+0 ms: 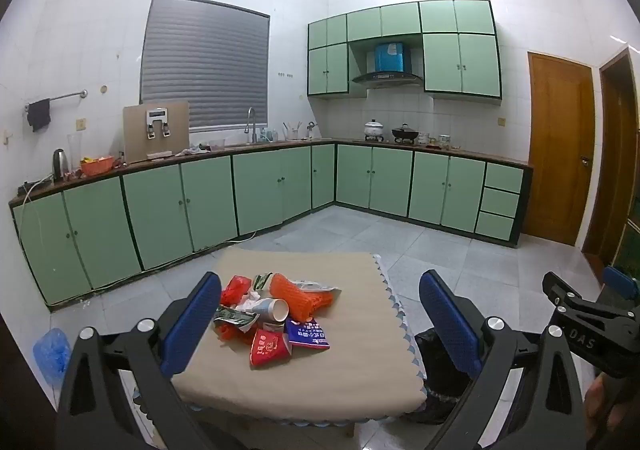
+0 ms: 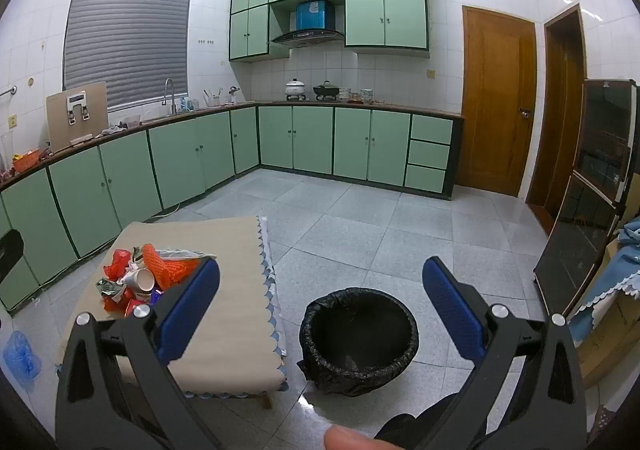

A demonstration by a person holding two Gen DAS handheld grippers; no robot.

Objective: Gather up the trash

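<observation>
A pile of trash (image 1: 272, 314) lies on a small table with a beige cloth (image 1: 320, 378): an orange net (image 1: 298, 296), a white paper cup (image 1: 272, 308), a red cup (image 1: 268, 346), a blue packet (image 1: 306, 332) and red plastic. My left gripper (image 1: 320, 314) is open and empty, above the table's near side, the pile between its fingers. My right gripper (image 2: 320, 298) is open and empty, above a bin lined with a black bag (image 2: 358, 342) on the floor right of the table. The pile also shows in the right wrist view (image 2: 144, 278).
Green cabinets (image 1: 256, 189) line the far walls under a cluttered counter. A wooden door (image 1: 556, 149) stands at the right. A blue plastic bag (image 1: 50, 350) lies on the floor left of the table. A dark glass cabinet (image 2: 592, 209) stands at the far right.
</observation>
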